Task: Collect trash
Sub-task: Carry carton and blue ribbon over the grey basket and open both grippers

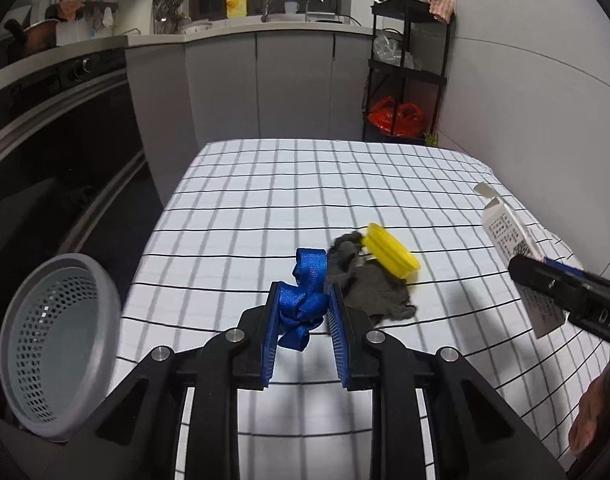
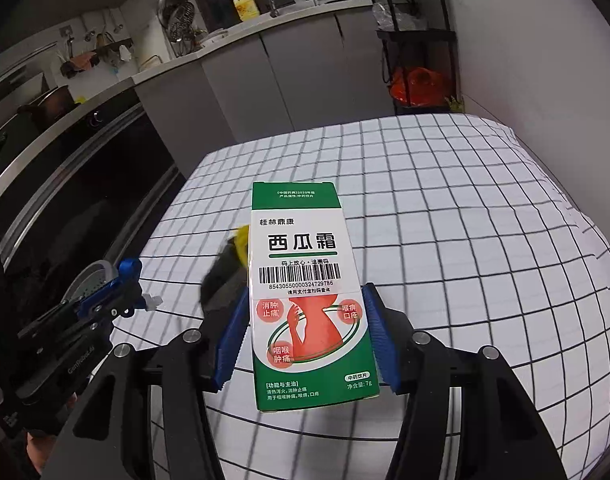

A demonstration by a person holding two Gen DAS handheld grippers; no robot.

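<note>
My left gripper has its jaws closed on a bunched blue strap, which is pinched between the 2 blue pads and loops up past the tips. My right gripper has its jaws clamped on the sides of a green and white box, held face-up toward the camera with its top end pointing away from me. From the left wrist the same box shows at the right edge, raised off the bench.

Just beyond the strap a grey rag lies crumpled on the checked cloth, and a yellow lid rests tilted against its far side, touching it. A grey perforated basket sits at the left, off the bench edge, its mouth tipped toward me. Behind the bench are grey cabinets and a black rack with red bags on its bottom shelf.
</note>
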